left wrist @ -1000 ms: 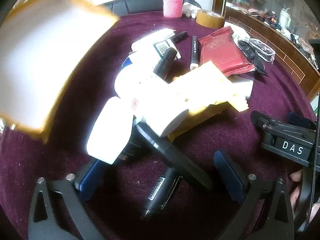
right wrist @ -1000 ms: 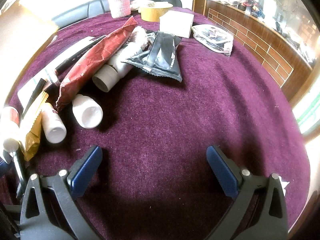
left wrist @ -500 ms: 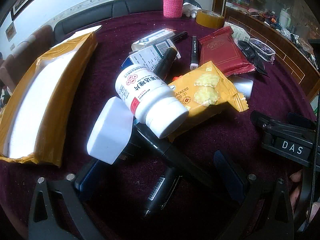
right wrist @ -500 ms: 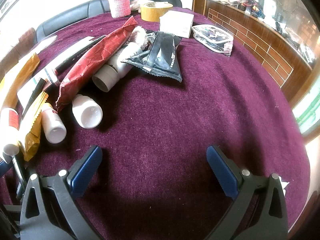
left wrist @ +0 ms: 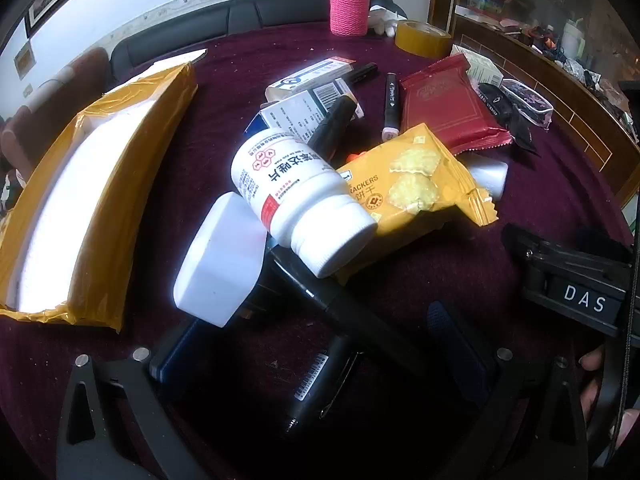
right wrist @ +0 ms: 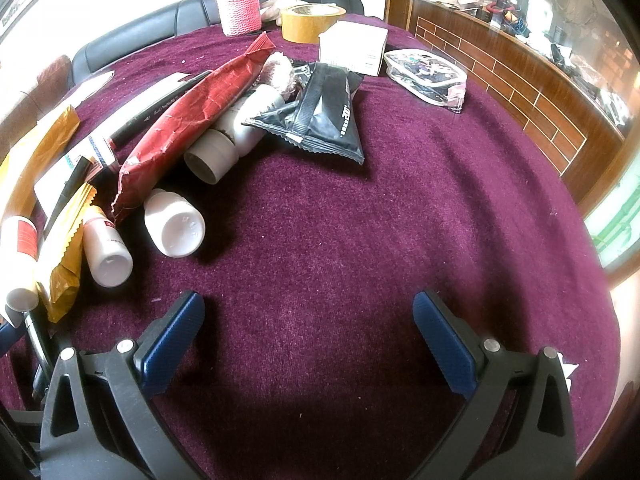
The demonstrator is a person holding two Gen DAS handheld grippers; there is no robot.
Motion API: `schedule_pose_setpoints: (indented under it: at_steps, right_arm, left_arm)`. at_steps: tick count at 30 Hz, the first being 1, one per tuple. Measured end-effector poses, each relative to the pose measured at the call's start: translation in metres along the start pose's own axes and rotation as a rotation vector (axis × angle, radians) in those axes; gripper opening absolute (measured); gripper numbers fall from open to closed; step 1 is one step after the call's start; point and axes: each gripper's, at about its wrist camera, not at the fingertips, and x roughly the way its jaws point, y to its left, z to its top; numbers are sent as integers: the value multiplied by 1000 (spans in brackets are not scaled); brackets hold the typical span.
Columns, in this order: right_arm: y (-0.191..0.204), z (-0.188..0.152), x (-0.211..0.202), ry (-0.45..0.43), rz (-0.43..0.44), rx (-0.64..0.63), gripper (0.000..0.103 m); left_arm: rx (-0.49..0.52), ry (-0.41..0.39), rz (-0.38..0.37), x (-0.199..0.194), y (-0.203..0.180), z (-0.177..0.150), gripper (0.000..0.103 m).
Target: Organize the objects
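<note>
My left gripper [left wrist: 316, 344] is open, low over a pile on the purple cloth. Two black pens [left wrist: 360, 316] lie between its fingers. Just ahead lie a white pill bottle [left wrist: 296, 200], a white plastic block [left wrist: 220, 264] and a yellow cracker packet [left wrist: 412, 188]. A red packet [left wrist: 444, 108], small boxes [left wrist: 304, 112] and markers [left wrist: 390, 104] lie farther back. My right gripper [right wrist: 308, 336] is open and empty over bare cloth. Small white bottles [right wrist: 174, 224], a red packet [right wrist: 192, 120] and a black sachet [right wrist: 324, 116] lie ahead to its left.
A large yellow padded envelope [left wrist: 88, 192] lies at the left. A pink knitted cup [left wrist: 348, 4], a tape roll [left wrist: 422, 38], a white box [right wrist: 354, 46] and a clear pouch [right wrist: 426, 72] sit at the back. The right gripper's body [left wrist: 576, 280] shows at the left view's right edge.
The image was overexposed a second ago and is now normal. Neither gripper nor any object has visibly moved.
</note>
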Motion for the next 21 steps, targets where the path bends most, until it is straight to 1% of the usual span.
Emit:
schedule_pose_setpoints:
  at_steps: [2, 3, 4, 6, 7, 8, 9, 11, 13, 14, 15, 16, 17, 19, 21]
  right_arm:
    - [0, 0, 0, 0, 1, 0, 103]
    - [0, 0, 0, 0, 1, 1, 103]
    - [0, -1, -1, 0, 1, 1, 103]
    - [1, 1, -1, 0, 2, -1, 103]
    - [1, 2, 0, 0, 3, -3, 103]
    - [1, 2, 1, 0, 5, -5, 103]
    - [0, 2, 1, 0, 5, -8, 103]
    - [-1, 3, 2, 0, 6, -9, 103]
    - [-2, 3, 2, 0, 8, -12, 103]
    - [-1, 3, 2, 0, 8, -14, 103]
    - [-1, 2, 1, 0, 10, -16, 103]
    - [-2, 2, 1, 0, 12, -19, 103]
    - [-2, 2, 1, 0, 16, -24, 103]
    - [-2, 0, -4, -5, 46, -35, 103]
    - [-4, -1, -11, -16, 104, -53, 103]
  left_arm:
    - [8, -5, -25, -2, 3, -2, 101]
    - [24, -1, -46, 5, -5, 4, 101]
    - [55, -14, -71, -3, -2, 3, 101]
    - [112, -55, -76, -15, -2, 2, 101]
    - [159, -81, -79, -25, 0, 0, 101]
    - [172, -98, -91, -32, 5, -1, 101]
    - [191, -113, -128, -41, 13, -3, 101]
    - [230, -120, -171, -46, 23, -3, 101]
    - [263, -121, -161, -46, 29, 2, 101]
    - [262, -109, -175, -46, 31, 3, 100]
    - [243, -93, -217, -45, 35, 7, 100]
    - [224, -79, -244, -44, 37, 8, 97]
    - [211, -73, -252, -44, 39, 9, 91]
    - [196, -72, -243, -44, 44, 7, 90]
    - [198, -70, -234, -47, 49, 1, 90]
